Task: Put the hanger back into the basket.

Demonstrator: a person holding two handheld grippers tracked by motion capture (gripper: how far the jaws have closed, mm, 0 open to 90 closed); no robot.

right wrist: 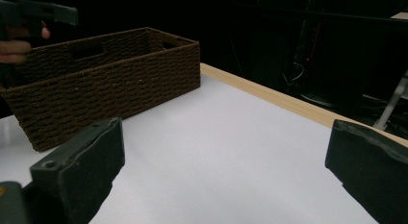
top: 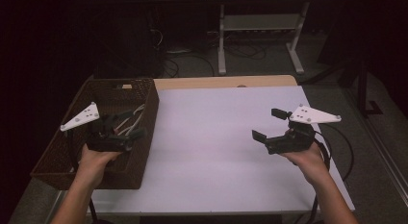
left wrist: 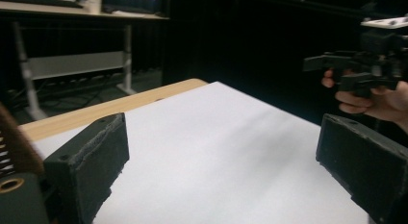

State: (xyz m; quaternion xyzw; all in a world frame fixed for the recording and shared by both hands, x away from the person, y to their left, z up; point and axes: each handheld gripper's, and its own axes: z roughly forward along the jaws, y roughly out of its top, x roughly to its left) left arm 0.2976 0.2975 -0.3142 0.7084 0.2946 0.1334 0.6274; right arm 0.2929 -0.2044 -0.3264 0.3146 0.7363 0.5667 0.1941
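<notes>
Basket (top: pixel 103 132), brown and woven, sits at the left end of the white desk (top: pixel 216 147). Left gripper (top: pixel 127 123) hangs over it, jaws wide apart. Right gripper (top: pixel 269 124) is over the desk, jaws apart too.

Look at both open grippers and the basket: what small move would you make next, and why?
Probably lower the left gripper into the brown woven basket. It hangs over the basket with jaws apart and nothing between them, and pale cords or the like lie inside. The right gripper is open over the bare white table, so it has nothing nearby to take.
</notes>
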